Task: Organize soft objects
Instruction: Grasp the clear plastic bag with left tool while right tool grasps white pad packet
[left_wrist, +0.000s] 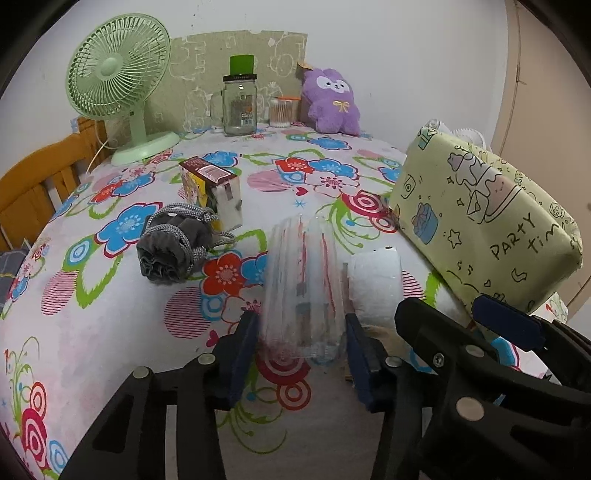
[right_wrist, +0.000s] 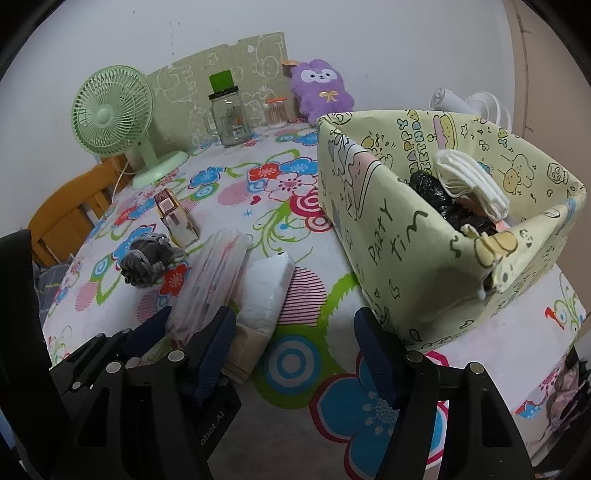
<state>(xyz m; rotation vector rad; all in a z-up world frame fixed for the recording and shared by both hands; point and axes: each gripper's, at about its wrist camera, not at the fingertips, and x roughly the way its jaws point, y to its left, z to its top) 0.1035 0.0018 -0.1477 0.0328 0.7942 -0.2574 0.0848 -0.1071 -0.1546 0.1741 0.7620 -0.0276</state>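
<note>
Here the clear plastic pack (left_wrist: 301, 291) is bracketed between the left gripper (left_wrist: 301, 354) fingers, contact unclear; the right gripper (right_wrist: 295, 350) is spread wide, empty. Transfer into the box (right_wrist: 424, 258) is judged next.

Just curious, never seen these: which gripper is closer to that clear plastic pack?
Left. The left gripper has its fingers around the clear plastic pack; the right gripper is open, off to its right.

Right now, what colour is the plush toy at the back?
Purple, with a white face; the plush toy shows best in the left wrist view.
</note>
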